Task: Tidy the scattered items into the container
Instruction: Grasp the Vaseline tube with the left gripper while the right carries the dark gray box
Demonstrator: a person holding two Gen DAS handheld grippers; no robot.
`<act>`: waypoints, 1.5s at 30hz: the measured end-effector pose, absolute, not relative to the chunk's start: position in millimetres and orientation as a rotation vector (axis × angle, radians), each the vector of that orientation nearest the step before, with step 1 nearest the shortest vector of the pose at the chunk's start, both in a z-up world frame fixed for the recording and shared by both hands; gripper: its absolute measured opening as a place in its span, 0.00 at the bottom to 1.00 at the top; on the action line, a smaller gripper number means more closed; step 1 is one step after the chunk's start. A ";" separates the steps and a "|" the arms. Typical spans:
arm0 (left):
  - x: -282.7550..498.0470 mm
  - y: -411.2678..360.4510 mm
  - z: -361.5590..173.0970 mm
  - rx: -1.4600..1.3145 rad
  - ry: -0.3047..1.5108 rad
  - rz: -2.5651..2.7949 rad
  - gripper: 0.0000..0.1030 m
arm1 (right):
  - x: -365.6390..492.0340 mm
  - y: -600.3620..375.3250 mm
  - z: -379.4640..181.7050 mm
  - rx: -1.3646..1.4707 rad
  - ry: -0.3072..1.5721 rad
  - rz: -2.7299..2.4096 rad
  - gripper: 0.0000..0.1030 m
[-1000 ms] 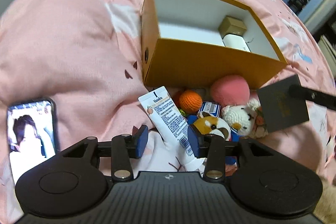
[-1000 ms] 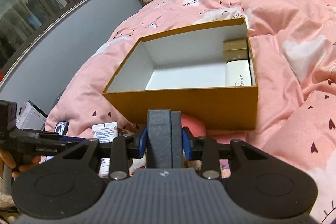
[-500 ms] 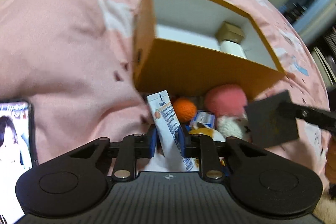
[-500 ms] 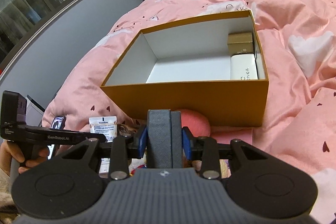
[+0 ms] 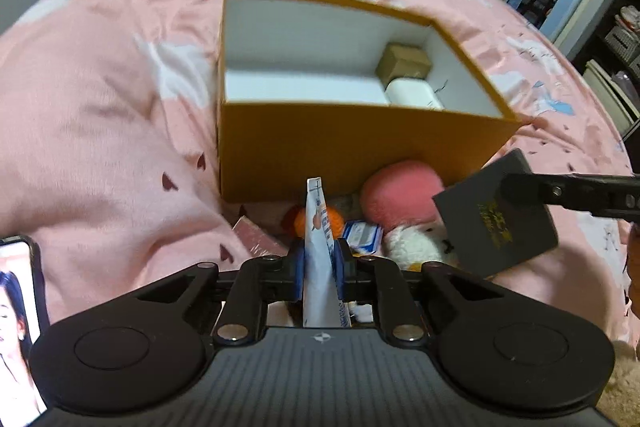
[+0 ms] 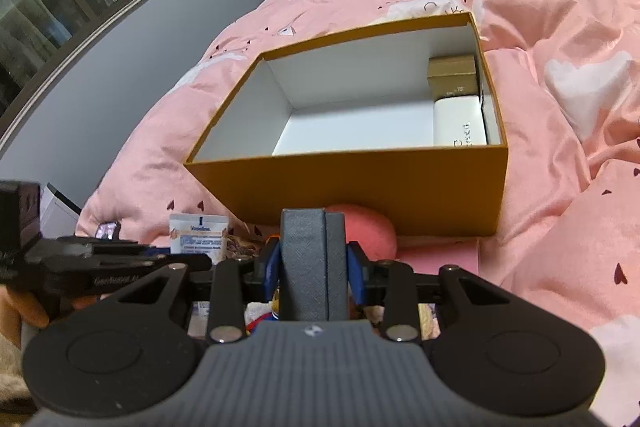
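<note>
Your left gripper [image 5: 319,273]: jaws pinched tight on the flat lotion tube [image 5: 318,227], which stands edge-on between the pads with its crimped end pointing ahead toward the box, a thin grip that suits a soft, flattened tube. Your right gripper [image 6: 313,267]: jaws set narrow around the dark grey case [image 6: 313,263], clamped across its thickness so it sits square (in the left wrist view it hangs tilted over the pile). Container: orange box [image 5: 360,151] with white lining, directly ahead of both sets of jaws on the pink duvet [image 5: 100,107], already holding a gold box [image 6: 452,75] and a white case [image 6: 458,123] along one wall, most of the floor free. Still loose, just beyond your left jaws against the box's near wall: pink plush ball [image 5: 400,191], orange crochet ball [image 5: 334,221], small blue-and-white pack [image 5: 362,235], white plush toy [image 5: 412,247]. Judged stage: both items gripped, neither yet over the box.
</note>
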State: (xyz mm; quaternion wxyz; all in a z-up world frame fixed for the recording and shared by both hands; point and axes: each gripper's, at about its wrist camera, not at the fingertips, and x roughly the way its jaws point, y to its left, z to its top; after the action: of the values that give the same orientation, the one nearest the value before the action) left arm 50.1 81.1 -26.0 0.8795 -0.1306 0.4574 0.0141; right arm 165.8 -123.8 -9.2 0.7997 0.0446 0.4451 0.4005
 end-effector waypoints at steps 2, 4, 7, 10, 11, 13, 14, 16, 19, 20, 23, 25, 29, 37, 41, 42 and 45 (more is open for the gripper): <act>46.6 78.0 -16.6 -0.260 0.917 0.024 0.16 | 165.6 -124.8 -3.2 0.097 0.939 0.858 0.36; 43.3 74.7 -4.2 -0.249 0.871 0.018 0.16 | 165.5 -125.5 5.0 0.097 0.919 0.860 0.36; 40.5 69.9 14.5 -0.239 0.799 0.006 0.16 | 165.4 -125.9 18.5 0.086 0.881 0.860 0.36; 40.7 67.9 33.7 -0.233 0.733 -0.019 0.16 | 168.7 -125.5 32.3 0.090 0.856 0.866 0.36; 42.8 68.7 39.6 -0.235 0.716 -0.028 0.16 | 170.4 -124.8 37.3 0.093 0.850 0.870 0.36; 50.2 72.2 50.7 -0.242 0.689 -0.042 0.16 | 175.0 -121.4 48.7 0.093 0.829 0.875 0.36; 54.9 74.4 56.7 -0.242 0.675 -0.045 0.16 | 177.5 -120.0 53.7 0.091 0.817 0.875 0.36; 63.7 76.8 67.1 -0.228 0.649 -0.045 0.16 | 184.6 -115.4 66.4 0.090 0.783 0.874 0.36; 82.7 77.9 77.2 -0.189 0.616 -0.040 0.16 | 199.5 -107.6 80.9 0.087 0.742 0.860 0.36; 90.5 78.6 77.9 -0.177 0.615 -0.028 0.16 | 205.3 -104.8 83.6 0.082 0.733 0.850 0.36; 117.1 82.0 72.9 -0.155 0.625 -0.003 0.16 | 229.5 -95.0 84.3 0.078 0.733 0.808 0.36; 132.8 85.5 65.9 -0.154 0.641 0.000 0.16 | 248.9 -86.9 77.3 0.079 0.757 0.775 0.36; 163.4 89.8 43.5 -0.123 0.674 0.008 0.16 | 284.1 -67.8 48.8 0.084 0.856 0.720 0.36; 201.7 103.5 6.2 -0.116 0.708 -0.020 0.16 | 339.6 -24.1 -13.6 0.134 1.053 0.680 0.36; 217.7 111.9 -8.0 -0.129 0.698 -0.015 0.16 | 363.0 -8.2 -32.7 0.183 1.111 0.677 0.36; 221.7 114.8 -11.6 -0.142 0.695 -0.012 0.16 | 368.8 -5.4 -37.9 0.204 1.128 0.682 0.36; 234.0 117.1 -20.1 -0.143 0.710 0.005 0.16 | 380.3 -0.1 -50.6 0.234 1.169 0.681 0.36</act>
State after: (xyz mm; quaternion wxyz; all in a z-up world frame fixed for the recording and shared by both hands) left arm 234.0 117.1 -20.1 0.9351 -0.0698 0.3475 0.0024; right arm 380.3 -0.1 -50.6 0.7735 0.1080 0.5397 0.3142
